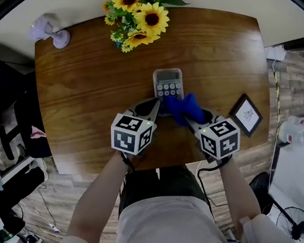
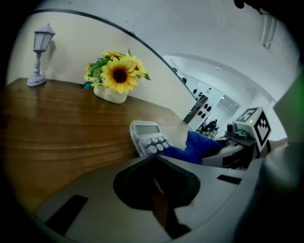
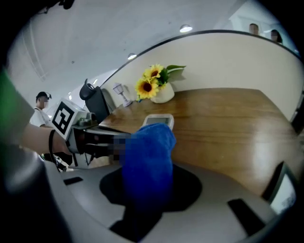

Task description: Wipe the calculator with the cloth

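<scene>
A grey calculator [image 1: 167,83] lies flat in the middle of the wooden table [image 1: 81,83], display toward the far side. A blue cloth [image 1: 184,107] bunches over its near right corner, and my right gripper [image 1: 188,117] is shut on it. In the right gripper view the cloth [image 3: 149,154] hides the jaws and most of the calculator [image 3: 159,120]. My left gripper [image 1: 157,106] is shut with nothing in it, its tip at the calculator's near left corner. The left gripper view shows its jaws [image 2: 153,157] closed just short of the calculator [image 2: 147,137], with the cloth [image 2: 198,145] to the right.
A pot of sunflowers [image 1: 137,15] stands at the table's far edge, a small lilac lamp [image 1: 48,31] at the far left corner. A dark picture frame [image 1: 247,115] leans at the near right edge. A person stands far behind the left gripper [image 3: 84,136].
</scene>
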Motion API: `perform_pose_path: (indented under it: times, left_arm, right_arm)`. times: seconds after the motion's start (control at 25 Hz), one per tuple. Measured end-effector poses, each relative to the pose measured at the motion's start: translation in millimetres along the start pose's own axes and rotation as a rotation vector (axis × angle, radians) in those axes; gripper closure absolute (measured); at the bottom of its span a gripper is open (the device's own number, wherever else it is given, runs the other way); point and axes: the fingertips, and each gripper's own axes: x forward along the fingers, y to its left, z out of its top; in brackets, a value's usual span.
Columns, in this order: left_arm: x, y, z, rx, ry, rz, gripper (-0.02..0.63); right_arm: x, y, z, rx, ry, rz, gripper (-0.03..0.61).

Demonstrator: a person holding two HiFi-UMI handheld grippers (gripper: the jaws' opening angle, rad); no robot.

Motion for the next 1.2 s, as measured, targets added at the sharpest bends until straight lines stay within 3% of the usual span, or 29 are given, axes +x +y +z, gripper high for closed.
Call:
perform_pose_path:
  times: [0.12,0.32,0.52,0.64,0.96,1.2]
  left_arm:
    - [-1,0,-1,0.018,0.012,0.009,0.611]
    - [-1,-1,0,0.011,0.008,0.012,0.611]
    - [-1,-2,0,0.011,0.005,0.035,0.611]
    - [-1,0,0,0.002,0.006,0.036,0.611]
    - [-1,-1,0,-0.019,0.003,0.025,0.611]
    - [-1,0,0,-0.009,0.003,0.045,0.611]
  right_arm:
    - [-11,-27,4,-0.003,0.015,-0.089,0.463]
    - [-29,-54,51,0.04,-0.125,-0.134,0.462]
    - [-23,-56,110,0.09,-0.274,-0.1,0.46]
    - [-6,-50,130,0.072,-0.297,-0.084,0.459]
    - [40,-30,102,-0.014,-0.161,-0.058,0.459]
    - [29,-9,71,-0.014,-0.136,-0.029,0.459]
